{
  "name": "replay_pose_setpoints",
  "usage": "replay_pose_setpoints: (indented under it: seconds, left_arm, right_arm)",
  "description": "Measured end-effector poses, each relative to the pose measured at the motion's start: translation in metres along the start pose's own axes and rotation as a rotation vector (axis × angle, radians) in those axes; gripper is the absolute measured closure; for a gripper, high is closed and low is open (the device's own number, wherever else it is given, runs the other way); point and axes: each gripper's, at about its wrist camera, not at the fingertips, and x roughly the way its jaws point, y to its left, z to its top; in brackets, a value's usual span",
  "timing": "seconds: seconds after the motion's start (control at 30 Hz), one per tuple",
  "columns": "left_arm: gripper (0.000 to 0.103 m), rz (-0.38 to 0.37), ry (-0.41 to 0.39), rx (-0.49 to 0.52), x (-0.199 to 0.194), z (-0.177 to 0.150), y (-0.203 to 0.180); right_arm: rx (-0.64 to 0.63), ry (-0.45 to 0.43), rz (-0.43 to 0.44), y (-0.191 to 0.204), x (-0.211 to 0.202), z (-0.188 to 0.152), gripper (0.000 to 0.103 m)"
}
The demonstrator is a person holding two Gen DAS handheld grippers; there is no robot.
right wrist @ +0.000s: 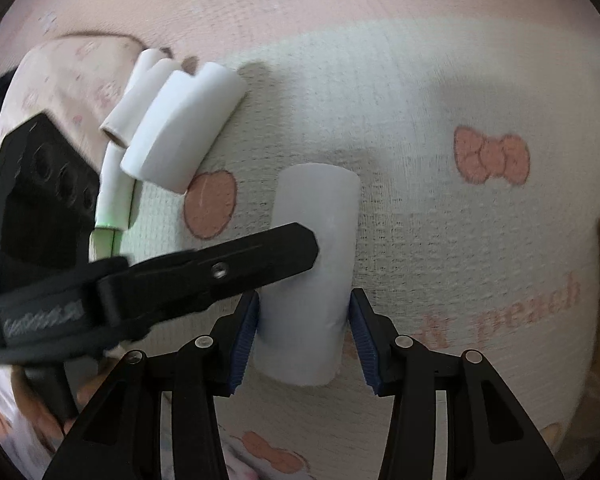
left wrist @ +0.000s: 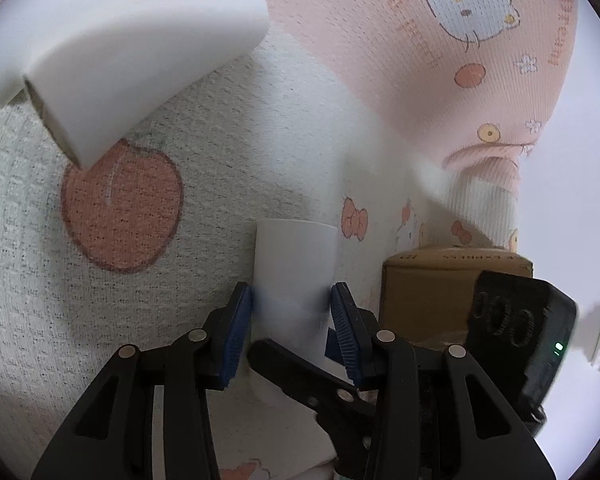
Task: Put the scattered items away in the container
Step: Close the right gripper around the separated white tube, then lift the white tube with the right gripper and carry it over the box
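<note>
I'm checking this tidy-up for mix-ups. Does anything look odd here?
Yes: the left gripper and right gripper both straddle the same white tube on the blanket, their fingers crossing. Other white tubes lie loosely piled nearby, outside the cardboard box.

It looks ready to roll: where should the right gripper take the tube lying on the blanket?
Across its curved sides, on the near half, coming from above. The tube lies flat on the blanket with its length along the fingers of the right gripper, and a finger of the left gripper crosses its middle.
</note>
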Motion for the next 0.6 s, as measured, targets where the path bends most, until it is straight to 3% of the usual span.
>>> replay_pose_setpoints:
  seconds: [0.47,0.6]
  left_arm:
    - [0.06,-0.016,-0.085,-0.04,-0.024,-0.03,-0.013]
    - [0.06,-0.015,-0.098,0.01,-0.035,-0.045,-0.032]
  right_arm:
    - [-0.05,-0.036,-0.05,0.021,-0.018,-0.017,0.061]
    - [-0.078,-0.061,-0.06,0.024,-0.036,-0.029,0.061]
